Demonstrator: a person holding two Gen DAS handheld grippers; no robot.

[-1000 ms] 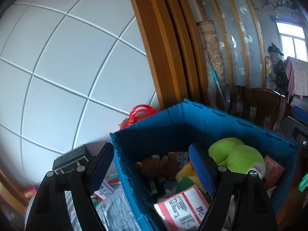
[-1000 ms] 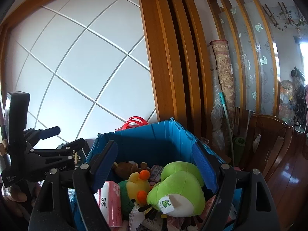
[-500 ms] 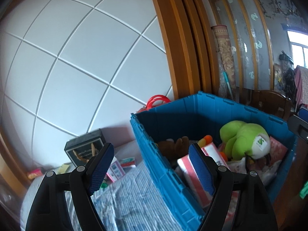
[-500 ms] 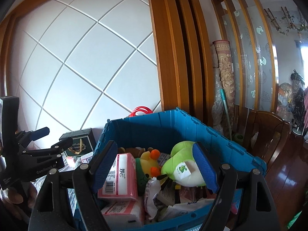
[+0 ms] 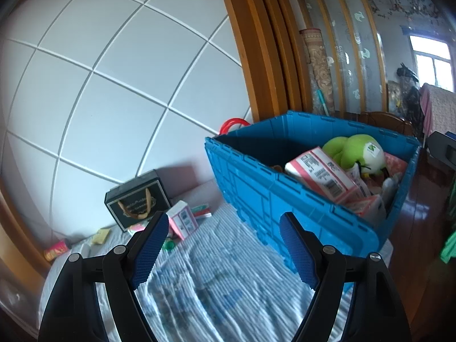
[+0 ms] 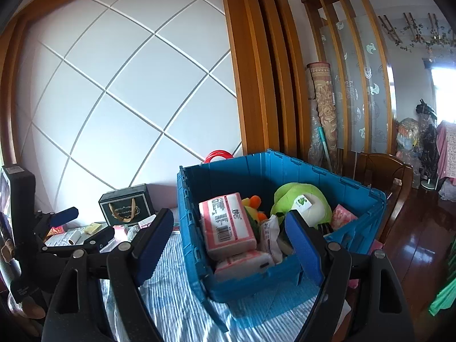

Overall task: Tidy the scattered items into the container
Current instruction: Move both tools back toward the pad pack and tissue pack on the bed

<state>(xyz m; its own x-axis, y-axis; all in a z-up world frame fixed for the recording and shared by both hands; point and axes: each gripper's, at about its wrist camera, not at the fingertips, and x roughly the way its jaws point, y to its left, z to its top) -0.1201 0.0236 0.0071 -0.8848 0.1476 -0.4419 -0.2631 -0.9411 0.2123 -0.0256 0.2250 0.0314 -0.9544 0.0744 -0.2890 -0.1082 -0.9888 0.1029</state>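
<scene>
A blue crate (image 5: 285, 199) (image 6: 193, 228) stands on a blue striped cloth (image 5: 213, 279). Inside it lie pink tissue packs (image 5: 322, 175) (image 6: 228, 225), a green plush toy (image 5: 356, 151) (image 6: 302, 202) and other soft items. Loose things lie by the wall left of the crate: a small pink box (image 5: 182, 219), a green cap (image 5: 169, 245), a yellow piece (image 5: 99, 235) and a red can (image 5: 55, 250). My left gripper (image 5: 223, 252) (image 6: 82, 226) hangs open and empty over the cloth, left of the crate. Open and empty too, my right gripper (image 6: 228, 246) faces the crate's near corner.
A black gift box (image 5: 136, 203) (image 6: 125, 208) leans on the white panelled wall. Red handles (image 5: 235, 124) show behind the crate. A wooden chair (image 6: 379, 176) and glossy wooden floor (image 6: 421, 242) lie to the right. A hand (image 6: 25, 307) holds the left gripper.
Both grippers have drawn back from above the crate. The left one has swung left and down over the cloth, bringing the scattered items by the wall into view.
</scene>
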